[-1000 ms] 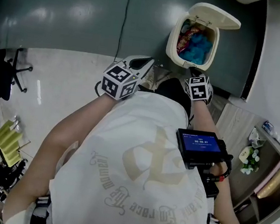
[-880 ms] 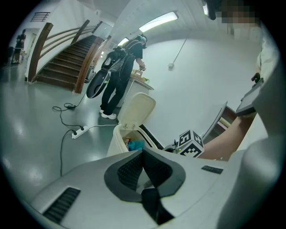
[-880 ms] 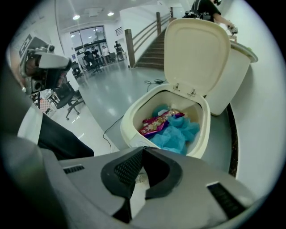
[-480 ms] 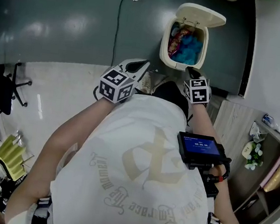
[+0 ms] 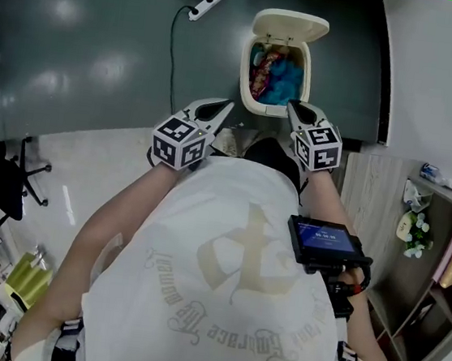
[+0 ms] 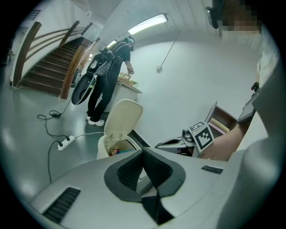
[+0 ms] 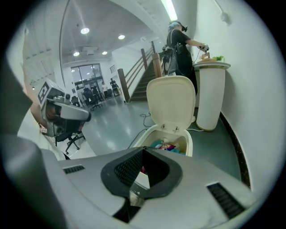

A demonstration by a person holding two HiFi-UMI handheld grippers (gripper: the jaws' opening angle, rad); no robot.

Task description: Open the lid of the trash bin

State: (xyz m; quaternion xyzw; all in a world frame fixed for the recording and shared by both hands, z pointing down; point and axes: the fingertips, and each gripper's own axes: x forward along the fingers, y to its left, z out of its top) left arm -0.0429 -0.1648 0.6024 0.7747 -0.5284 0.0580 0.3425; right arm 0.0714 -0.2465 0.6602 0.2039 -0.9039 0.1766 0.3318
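- Nearest, a small blue-screened device (image 5: 323,234) sits by the person's right forearm.
- The left claw (image 5: 221,108) and the right claw (image 5: 292,107) each have their 2 jaws pressed together on nothing. Both hang just short of the bin and touch no part of it.
- The cream trash bin (image 5: 248,70) stands on the dark floor near the white wall, with colourful rubbish (image 5: 281,74) showing inside.
- Its lid (image 5: 291,26) is tipped up and back on its hinge, so the opening looks already done.
- Beyond it, a white power strip (image 5: 204,2) and its cable lie on the floor.
- Risk: a claw brushing the upright lid could knock it shut again. A push on the rim could slide or tip the bin, which looks light.
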